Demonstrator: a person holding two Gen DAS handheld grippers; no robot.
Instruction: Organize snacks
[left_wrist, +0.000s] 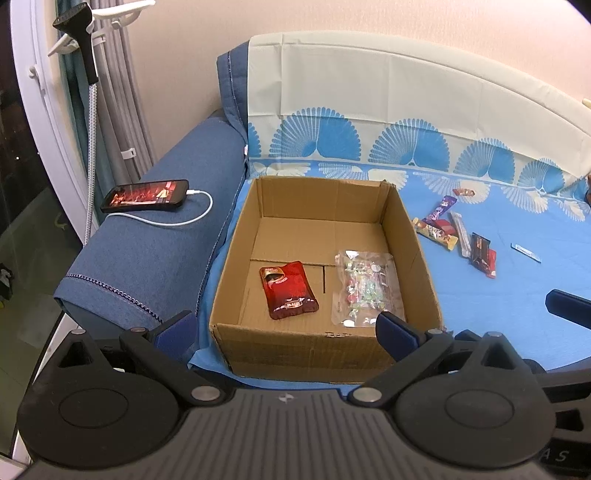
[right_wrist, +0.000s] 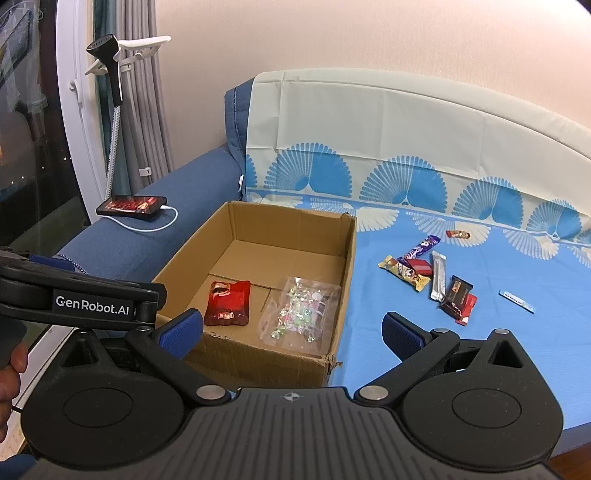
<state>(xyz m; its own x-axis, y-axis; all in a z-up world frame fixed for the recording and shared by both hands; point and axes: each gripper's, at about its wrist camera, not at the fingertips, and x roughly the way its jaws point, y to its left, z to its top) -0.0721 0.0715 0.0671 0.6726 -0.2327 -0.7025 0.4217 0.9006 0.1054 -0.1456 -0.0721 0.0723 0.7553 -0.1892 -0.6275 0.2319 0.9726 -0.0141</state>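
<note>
An open cardboard box (left_wrist: 417, 243) (right_wrist: 347, 266) sits on the blue cloth. Inside lie a red pouch (left_wrist: 288, 290) (right_wrist: 228, 302) and a clear bag of candies (left_wrist: 364, 288) (right_wrist: 299, 312). Several wrapped snacks lie right of the box: a purple bar (left_wrist: 441, 208) (right_wrist: 423, 247), a yellow bar (left_wrist: 436, 233) (right_wrist: 404, 272), a silver stick (left_wrist: 461, 232) (right_wrist: 438, 275), a dark bar (left_wrist: 480, 249) (right_wrist: 456, 297). My left gripper (left_wrist: 286, 332) is open and empty at the box's near wall. My right gripper (right_wrist: 291, 330) is open and empty above the box's near right corner.
A phone (left_wrist: 146, 195) (right_wrist: 131, 206) on a white cable lies on the blue sofa arm at left. A small red candy (left_wrist: 463, 192) (right_wrist: 457, 234) and a thin blue-white sachet (left_wrist: 526, 252) (right_wrist: 516, 301) lie farther right. A garment steamer (right_wrist: 110, 66) hangs by the window.
</note>
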